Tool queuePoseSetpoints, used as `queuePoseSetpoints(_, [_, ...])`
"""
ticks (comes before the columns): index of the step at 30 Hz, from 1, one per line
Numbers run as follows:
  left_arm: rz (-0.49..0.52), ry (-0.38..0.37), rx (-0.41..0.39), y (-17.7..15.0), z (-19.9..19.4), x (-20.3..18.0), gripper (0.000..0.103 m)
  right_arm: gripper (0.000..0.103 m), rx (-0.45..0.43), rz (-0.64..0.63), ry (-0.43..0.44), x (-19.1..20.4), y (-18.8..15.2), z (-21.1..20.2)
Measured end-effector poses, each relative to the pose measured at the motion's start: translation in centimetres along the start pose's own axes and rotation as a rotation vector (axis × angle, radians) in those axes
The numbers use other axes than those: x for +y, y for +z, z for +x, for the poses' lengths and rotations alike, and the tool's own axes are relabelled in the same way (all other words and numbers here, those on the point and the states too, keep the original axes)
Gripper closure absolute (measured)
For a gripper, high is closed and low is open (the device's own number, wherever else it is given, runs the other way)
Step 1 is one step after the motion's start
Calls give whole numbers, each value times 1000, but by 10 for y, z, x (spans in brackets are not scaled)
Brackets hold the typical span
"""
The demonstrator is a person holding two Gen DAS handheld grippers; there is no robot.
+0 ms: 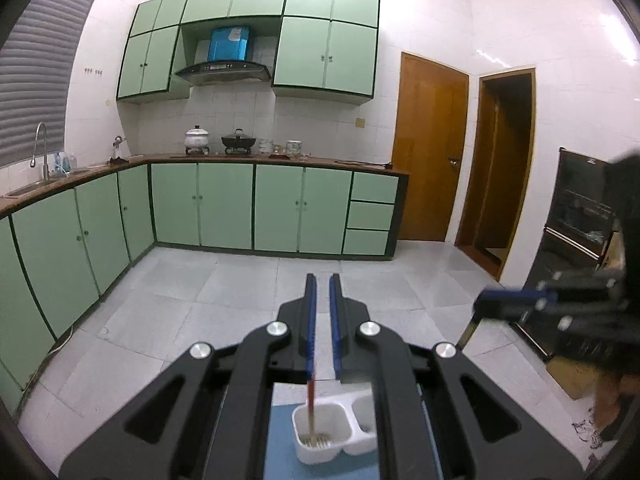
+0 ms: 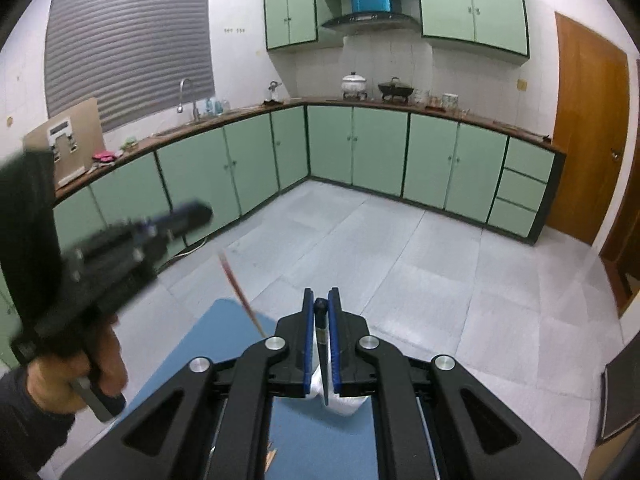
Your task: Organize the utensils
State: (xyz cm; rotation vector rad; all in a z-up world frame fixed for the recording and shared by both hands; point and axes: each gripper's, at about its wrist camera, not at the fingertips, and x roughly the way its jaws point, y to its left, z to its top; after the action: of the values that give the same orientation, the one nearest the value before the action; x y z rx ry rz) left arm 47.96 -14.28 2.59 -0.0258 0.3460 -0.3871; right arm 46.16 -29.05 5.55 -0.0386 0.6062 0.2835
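Left claw (image 1: 322, 312) pinches a chopstick (image 1: 311, 408) over the caddy (image 1: 340, 446); right claw (image 2: 321, 320) grips a dark utensil (image 2: 322, 344). Either could slip or miss its slot.

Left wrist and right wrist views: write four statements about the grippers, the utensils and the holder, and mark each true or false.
1. The left gripper holds a red-and-wood chopstick. True.
2. The right gripper is empty. False: it is shut on a dark utensil.
3. The white holder has two compartments. True.
4. The holder stands on a green mat. False: the mat is a blue mat.
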Motion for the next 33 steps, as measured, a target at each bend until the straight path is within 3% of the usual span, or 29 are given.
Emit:
queuePoseSetpoints(7, [8,-2,28,-11,40,4,97,96,64,5,-8,-17,1,51])
queuePoseSetpoints(16, [15,-24,21,-37,20,11,95,95,193,32,-1,-26,-65,104])
queuePoseSetpoints(18, [7,-24,15,-41,11,14,85,91,185,41,2,-30,-73,98])
queuePoseSetpoints(19, [5,-16,7,-44,2,15,72,90,179,46,2,-30,-77,93])
queuePoseSetpoints(21, [5,-5,-12,-51,-14,13,46,80,166,50,13,-30,-83,79])
queuePoseSetpoints(23, [10,-9,-23,-61,-35,10,36,74,128,59,-2,-37,-97,49])
queuePoseSetpoints(24, [-1,-14,-30,-68,-47,9,20,67,102,70,-21,-43,-109,29])
queuePoseSetpoints(25, [-18,-23,-39,-74,-59,9,13,63,90,68,-49,-44,-121,15])
queuePoseSetpoints(28, [-53,-101,-70,-101,-99,-7,8,53,47,23,-146,-39,-177,-39])
queuePoseSetpoints(30, [-52,-163,-116,-124,-133,-30,5,24,12,80,-211,-30,-213,-70])
queuePoseSetpoints(32, [-141,-283,-136,-150,-159,-46,5,5,-77,130,-242,-17,-240,-99])
queuePoseSetpoints(33, [-223,-366,-130,-164,-167,-52,5,5,-119,148,-271,-10,-250,-108])
